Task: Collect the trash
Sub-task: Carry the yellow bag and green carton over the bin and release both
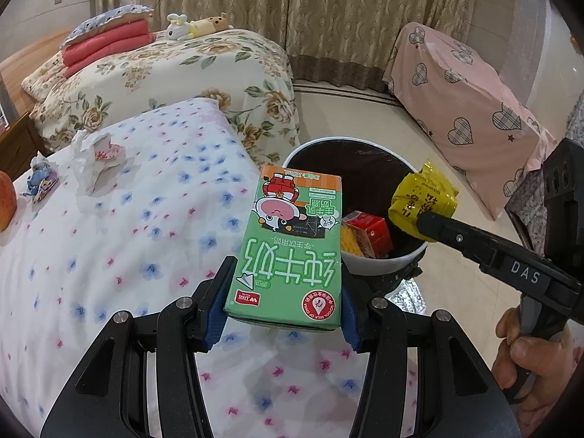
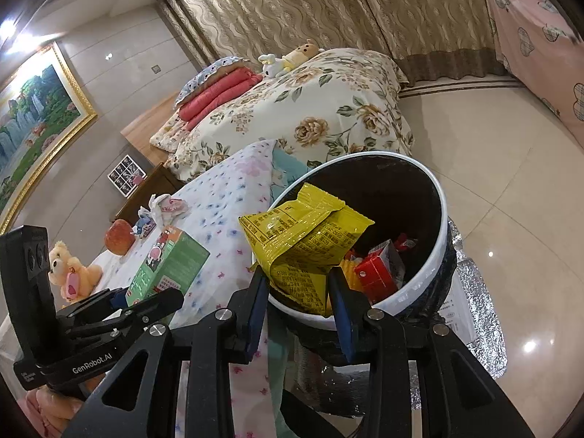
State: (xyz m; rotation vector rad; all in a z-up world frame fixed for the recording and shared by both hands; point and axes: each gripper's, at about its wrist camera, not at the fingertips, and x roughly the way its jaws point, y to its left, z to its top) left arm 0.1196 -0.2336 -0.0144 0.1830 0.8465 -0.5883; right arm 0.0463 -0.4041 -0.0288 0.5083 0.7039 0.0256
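My left gripper [image 1: 284, 284] is shut on a green milk carton [image 1: 292, 241], held above the flower-print bedsheet beside the bin. That carton [image 2: 169, 262] also shows at the left of the right wrist view. My right gripper [image 2: 299, 284] is shut on a crumpled yellow snack wrapper [image 2: 303, 241], which hangs over the near rim of the white trash bin [image 2: 440, 226]. In the left wrist view the wrapper [image 1: 423, 197] sits over the bin's [image 1: 387, 259] right rim. Inside the bin lie a red box [image 1: 368, 233] and other wrappers.
On the sheet lie crumpled white tissue [image 1: 91, 157], a small blue wrapper [image 1: 38, 179] and an apple [image 2: 118, 235]. A teddy bear [image 2: 71, 270] sits at the left. A floral bed [image 1: 175, 73], a pink covered box [image 1: 463, 109] and tiled floor [image 2: 511, 182] surround the bin.
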